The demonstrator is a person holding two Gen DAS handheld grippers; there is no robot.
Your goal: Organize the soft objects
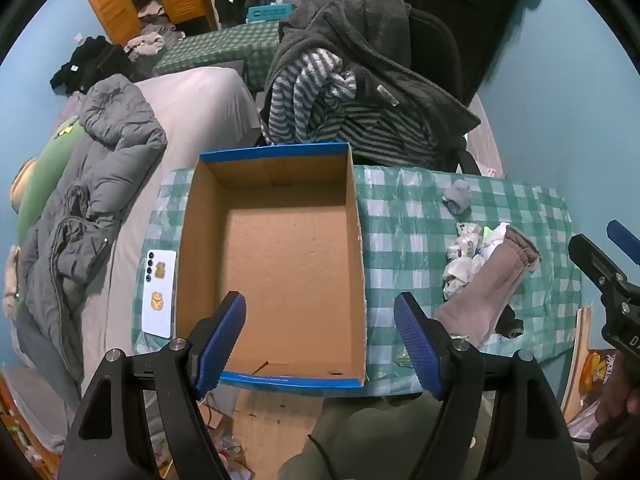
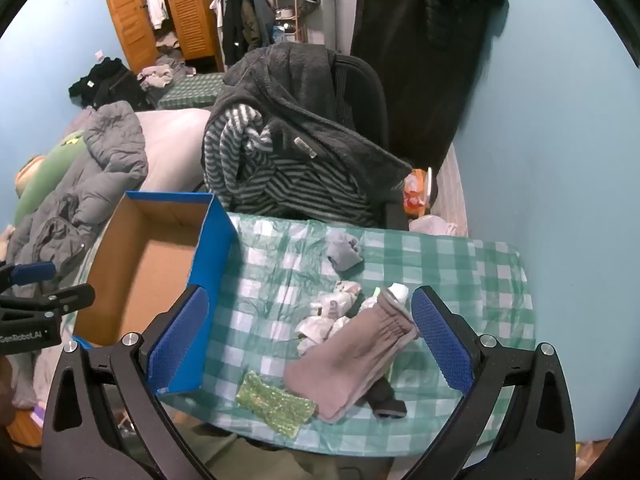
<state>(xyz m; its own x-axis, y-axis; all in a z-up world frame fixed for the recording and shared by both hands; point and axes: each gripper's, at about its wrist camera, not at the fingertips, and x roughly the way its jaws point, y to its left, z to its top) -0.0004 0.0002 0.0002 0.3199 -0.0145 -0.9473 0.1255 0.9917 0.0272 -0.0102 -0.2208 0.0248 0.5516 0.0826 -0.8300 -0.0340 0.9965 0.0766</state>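
Left wrist view is showing pretty much the starting line: the cardboard box (image 1: 280,264) is sitting on the checkered tablecloth (image 1: 420,208) with nothing in it, bare brown bottom all the way across. So as far as I can judge, 0 items are sorted and everything is waiting.

The left gripper (image 1: 320,344) is hanging over the near edge of the box with its jaws spread wide and nothing between them. The right gripper (image 2: 310,340) is doing the same thing over the pile, jaws released and wide, not touching anything yet (the pile is lying between and beyond the blue pads, well below them as far as I can tell).

What's waiting on the cloth, all to the right of the box:
- a pinkish-grey sock (image 2: 352,356) lying on top of the heap
- a bunch of crumpled white patterned socks (image 2: 328,316) tucked just beside and partly under it
- a dark sock (image 2: 386,400) poking out from underneath near the table edge
- a green knitted piece (image 2: 276,404) lying flat near the front edge, just beside the box corner
- a balled-up grey sock (image 2: 344,254) sitting apart, further back

A white phone (image 1: 160,292) is also lying left of the box, not part of the job I'd guess.

So all 5 or so soft things are needing to go in, and the pinkish-grey sock is looking like the easiest first grab.
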